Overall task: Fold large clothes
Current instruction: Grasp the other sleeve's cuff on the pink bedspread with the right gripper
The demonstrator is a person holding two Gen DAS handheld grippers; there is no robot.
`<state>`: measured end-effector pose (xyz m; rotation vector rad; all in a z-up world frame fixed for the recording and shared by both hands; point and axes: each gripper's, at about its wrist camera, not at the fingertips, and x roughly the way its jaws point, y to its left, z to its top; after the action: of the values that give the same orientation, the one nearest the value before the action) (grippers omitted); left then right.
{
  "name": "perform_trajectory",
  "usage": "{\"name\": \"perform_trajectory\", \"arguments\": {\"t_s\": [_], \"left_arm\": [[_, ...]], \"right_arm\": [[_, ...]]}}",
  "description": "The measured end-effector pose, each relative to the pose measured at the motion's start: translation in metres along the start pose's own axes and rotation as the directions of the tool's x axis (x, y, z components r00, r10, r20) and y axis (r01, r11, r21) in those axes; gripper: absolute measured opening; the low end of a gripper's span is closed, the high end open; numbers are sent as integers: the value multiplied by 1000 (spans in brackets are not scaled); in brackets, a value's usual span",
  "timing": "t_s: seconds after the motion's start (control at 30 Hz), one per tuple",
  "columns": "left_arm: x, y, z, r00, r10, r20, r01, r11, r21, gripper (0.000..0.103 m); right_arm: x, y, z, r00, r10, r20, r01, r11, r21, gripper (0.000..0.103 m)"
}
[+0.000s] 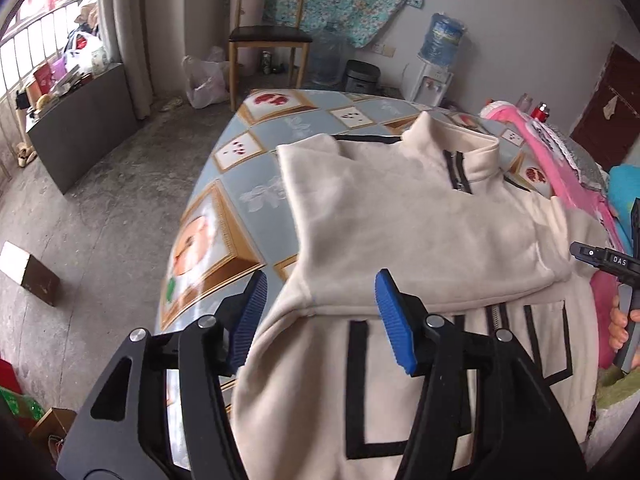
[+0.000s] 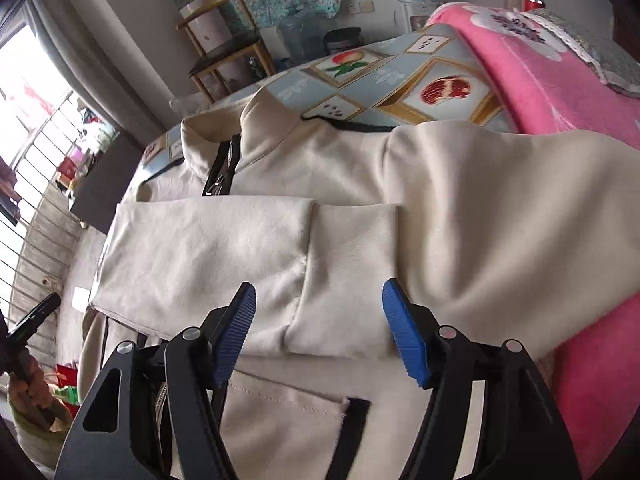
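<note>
Cream fleece jacket (image 1: 400,216) with black trim and a zipped stand-up collar (image 1: 456,148) lies across the middle of the frame on a table covered by a blue fruit-print cloth (image 1: 240,184). Both sleeves are folded over its chest; the pocketed lower front fills the bottom of both views. Left gripper (image 1: 320,316), lower centre of the left wrist view, has its blue pads spread wide above the sleeve edge and holds nothing. Right gripper (image 2: 320,328), lower centre of the right wrist view, is likewise spread wide over the folded sleeve cuff (image 2: 344,276), empty. Pink blanket (image 2: 560,80) lies along the right edge, touching the jacket. Wooden chair (image 1: 268,36) stands at upper centre, a water dispenser (image 1: 436,64) at upper right, and a plastic bag (image 1: 204,80) on the floor beside the chair.
</note>
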<state>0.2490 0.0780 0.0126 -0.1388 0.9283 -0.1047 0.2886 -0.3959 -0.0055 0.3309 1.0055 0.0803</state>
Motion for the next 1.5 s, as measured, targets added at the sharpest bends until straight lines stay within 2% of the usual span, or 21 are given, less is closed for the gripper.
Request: {"name": "perform_trajectory", "arguments": {"t_s": [0.03, 0.13, 0.27, 0.33, 0.47, 0.6, 0.77, 0.83, 0.93, 0.97, 1.0, 1.03, 1.07, 1.13, 1.2, 1.3, 1.5], "left_arm": [[7, -11, 5, 1000, -7, -9, 7, 1000, 19, 57], [30, -44, 14, 999, -9, -46, 12, 997, 72, 65], [64, -73, 14, 995, 31, -100, -19, 993, 117, 67], [80, -80, 10, 990, 67, -121, -50, 989, 140, 68], [108, -88, 1, 976, 147, -161, -119, 979, 168, 68], [113, -84, -1, 975, 167, -145, -144, 977, 156, 76], [116, -76, 1, 974, 150, -170, -133, 985, 110, 81], [115, -78, 1, 973, 165, -164, -146, 982, 118, 82], [115, -78, 1, 972, 167, -165, -151, 983, 107, 82], [115, -77, 1, 972, 167, -164, -152, 983, 102, 82], [114, -78, 0, 972, 168, -163, -153, 983, 102, 83], [114, -78, 0, 972, 169, -161, -154, 983, 102, 83], [114, -78, 0, 973, 170, -158, -155, 983, 102, 83], [114, -78, -1, 973, 170, -155, -156, 982, 102, 83], [114, -78, -1, 973, 170, -154, -155, 983, 101, 83], [114, -78, -1, 973, 172, -155, -158, 982, 100, 83], [113, -78, -1, 974, 165, -153, -152, 984, 97, 83]], "right_arm": [[-10, -13, -1, 1000, -5, 15, 4, 999, 32, 71], [-42, -60, -8, 997, -49, 60, 41, 991, 130, 71], [-75, -133, -20, 986, -135, 97, 103, 953, 285, 71], [-88, -173, -24, 979, -165, 116, 112, 923, 369, 71], [-102, -252, -23, 969, -200, 143, 93, 837, 539, 71], [-107, -319, -17, 958, -221, 183, 47, 749, 661, 71], [-99, -382, 0, 945, -253, 205, 15, 663, 749, 71], [-89, -401, 6, 948, -237, 213, -15, 632, 774, 65], [-74, -418, 14, 952, -240, 191, -6, 609, 793, 60], [-72, -419, 17, 950, -253, 181, 11, 609, 793, 57], [-71, -420, 21, 947, -276, 165, 42, 613, 789, 48], [-71, -419, 23, 943, -302, 143, 79, 617, 783, 33], [-71, -419, 26, 939, -319, 128, 106, 622, 776, 27], [-77, -416, 28, 936, -320, 148, 95, 634, 768, 12], [-90, -404, 32, 921, -350, 172, 111, 659, 744, 10], [-118, -370, 47, 893, -390, 223, 147, 723, 675, 9], [-180, -274, 87, 852, -375, 365, 166, 855, 491, 9]]}}
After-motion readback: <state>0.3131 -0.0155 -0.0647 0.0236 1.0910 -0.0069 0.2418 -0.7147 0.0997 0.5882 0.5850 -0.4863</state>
